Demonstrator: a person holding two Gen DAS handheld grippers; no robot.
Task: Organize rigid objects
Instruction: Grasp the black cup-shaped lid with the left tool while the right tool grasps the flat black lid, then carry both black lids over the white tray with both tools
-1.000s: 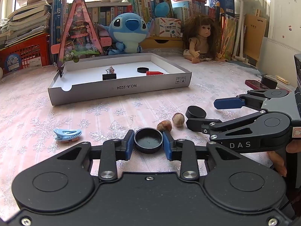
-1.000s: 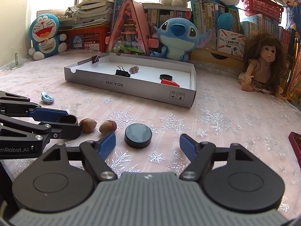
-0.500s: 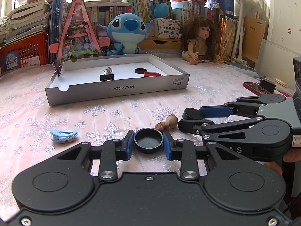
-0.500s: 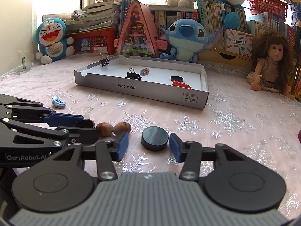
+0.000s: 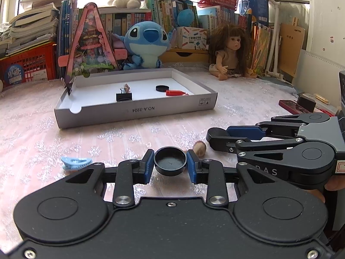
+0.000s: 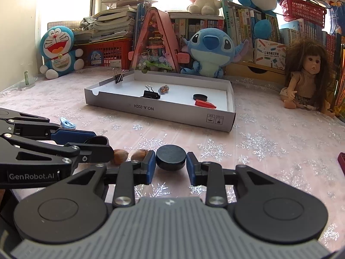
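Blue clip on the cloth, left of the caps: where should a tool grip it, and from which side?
Grip the blue clip across its narrow body, coming down from above. It lies flat on the tablecloth, long axis sideways, with free space around it, so the fingers should straddle the width rather than the length.

The grey cardboard tray [image 5: 138, 110] is showing "NO.A-2224" printed upside down on its front wall, and the same print is facing the right wrist camera [image 6: 144, 108]. The left claw [image 6: 94, 142] is carrying "GenRobot.AI" in pale letters along its black arm. The right claw [image 5: 217, 139] is showing the letters "DAS" on its black body, the start of the word being hidden. Book spines and box labels behind are too small to read.
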